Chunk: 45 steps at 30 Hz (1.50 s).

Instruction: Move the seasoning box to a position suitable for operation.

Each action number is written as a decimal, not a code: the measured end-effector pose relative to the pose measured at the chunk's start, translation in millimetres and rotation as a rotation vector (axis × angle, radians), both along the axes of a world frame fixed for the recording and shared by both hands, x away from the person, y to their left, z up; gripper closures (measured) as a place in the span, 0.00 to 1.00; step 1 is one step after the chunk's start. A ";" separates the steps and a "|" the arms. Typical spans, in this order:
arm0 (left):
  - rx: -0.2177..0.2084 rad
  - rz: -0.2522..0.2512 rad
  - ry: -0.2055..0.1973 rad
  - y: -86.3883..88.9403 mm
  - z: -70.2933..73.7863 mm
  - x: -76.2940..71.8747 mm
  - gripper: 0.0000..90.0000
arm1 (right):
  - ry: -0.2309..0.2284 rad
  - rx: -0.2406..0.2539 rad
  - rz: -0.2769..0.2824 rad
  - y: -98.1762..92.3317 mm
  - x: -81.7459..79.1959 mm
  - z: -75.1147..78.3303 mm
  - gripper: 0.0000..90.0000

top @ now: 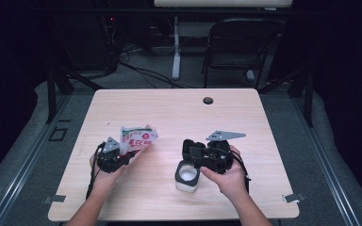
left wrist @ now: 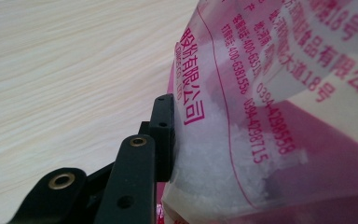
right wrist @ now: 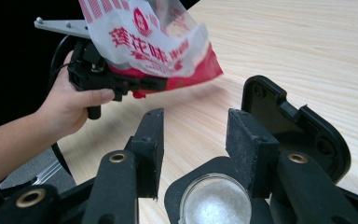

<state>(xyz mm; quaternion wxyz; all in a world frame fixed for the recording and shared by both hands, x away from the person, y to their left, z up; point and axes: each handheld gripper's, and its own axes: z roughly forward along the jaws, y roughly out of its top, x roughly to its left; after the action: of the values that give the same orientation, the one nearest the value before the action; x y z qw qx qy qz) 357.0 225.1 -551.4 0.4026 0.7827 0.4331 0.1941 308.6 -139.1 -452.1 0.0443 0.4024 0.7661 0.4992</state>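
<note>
A clear and red bag [top: 138, 135] with red print holds white granules. My left gripper [top: 125, 154] is shut on its lower end and holds it tilted above the table. In the left gripper view one black pad [left wrist: 163, 135] presses the bag [left wrist: 261, 116]; the other jaw is hidden behind it. A white jar [top: 187, 178] with a black collar stands at the table's front middle, its flip lid [right wrist: 289, 126] open. My right gripper [right wrist: 193, 135] straddles the collar with both pads against it. White granules [right wrist: 214, 200] lie inside the jar. The right gripper view shows the left gripper [right wrist: 135, 84] and the bag [right wrist: 154, 42] up to the left of the jar.
The light wooden table [top: 169, 108] has a cable hole [top: 208, 100] near its far edge. A black chair [top: 238, 47] and a desk leg stand beyond it on the grey floor. Bare tabletop lies between the bag and the jar.
</note>
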 end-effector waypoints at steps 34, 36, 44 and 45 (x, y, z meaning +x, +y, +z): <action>0.109 0.315 0.013 48.6 -13.3 9.5 0.76 | -0.007 0.011 0.001 1.0 0.0 0.3 0.62; 0.110 0.316 0.012 48.5 -13.6 9.5 0.75 | -0.007 0.012 0.003 1.0 0.0 0.4 0.62; 0.126 0.307 0.012 46.7 -14.8 9.8 0.69 | -0.006 0.010 0.004 1.1 -0.2 0.5 0.62; 0.127 0.306 0.012 46.3 -14.9 9.8 0.69 | -0.006 0.008 0.003 1.1 -0.2 0.5 0.62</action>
<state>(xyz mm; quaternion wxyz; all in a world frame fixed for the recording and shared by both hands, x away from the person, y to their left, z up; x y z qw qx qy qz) 366.8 271.3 -566.3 0.3154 0.7326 0.5364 0.2757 308.3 -138.0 -451.6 0.0444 0.4000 0.7644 0.5037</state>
